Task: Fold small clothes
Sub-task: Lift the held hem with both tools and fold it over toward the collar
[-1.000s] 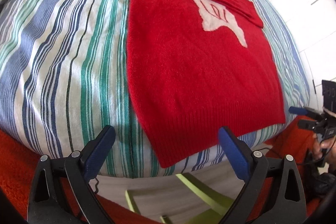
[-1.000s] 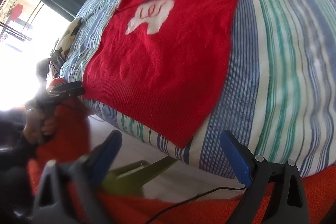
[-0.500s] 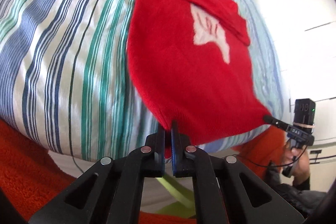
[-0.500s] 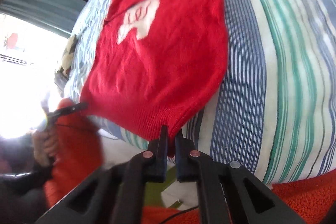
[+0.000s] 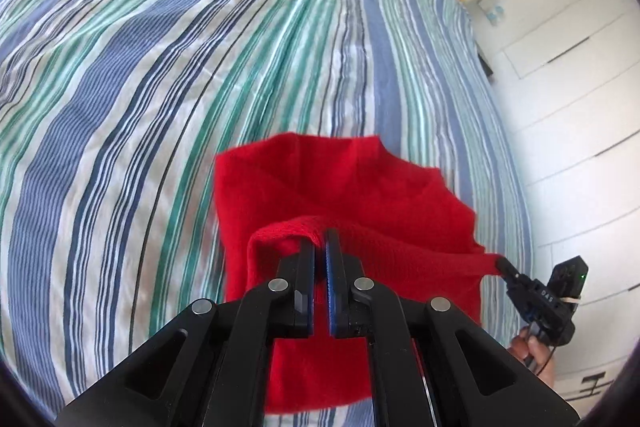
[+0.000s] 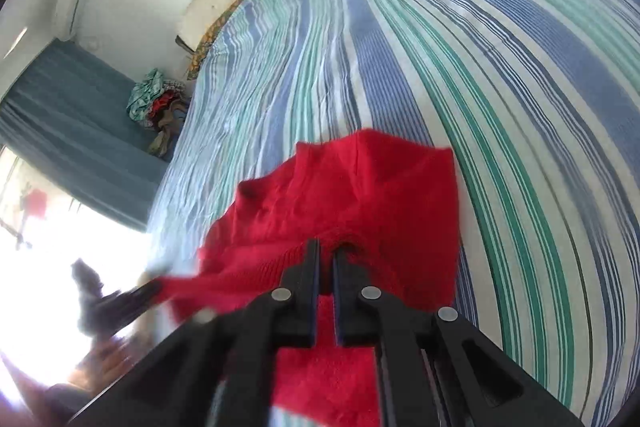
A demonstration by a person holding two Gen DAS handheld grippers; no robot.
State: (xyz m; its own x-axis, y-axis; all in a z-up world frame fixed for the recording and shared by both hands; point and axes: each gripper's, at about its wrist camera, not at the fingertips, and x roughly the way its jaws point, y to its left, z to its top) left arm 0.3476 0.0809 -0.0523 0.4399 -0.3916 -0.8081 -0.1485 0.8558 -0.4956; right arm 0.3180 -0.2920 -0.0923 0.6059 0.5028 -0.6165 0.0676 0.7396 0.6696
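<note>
Both tools (image 5: 320,247) (image 6: 327,257) pinching red sweater (image 5: 360,187) hem, striped bed (image 5: 160,67)

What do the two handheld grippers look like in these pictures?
The left gripper and the right gripper look alike: black angular linkage arms with round silver pivot pins and blue pads on the inner finger faces. No sleeves show.

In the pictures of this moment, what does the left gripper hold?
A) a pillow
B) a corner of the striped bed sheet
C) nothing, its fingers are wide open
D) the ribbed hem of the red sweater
D: the left gripper is shut on the ribbed hem of the red sweater, lifted above the striped bed sheet; the right gripper pinches the same hem at its other end.
</note>
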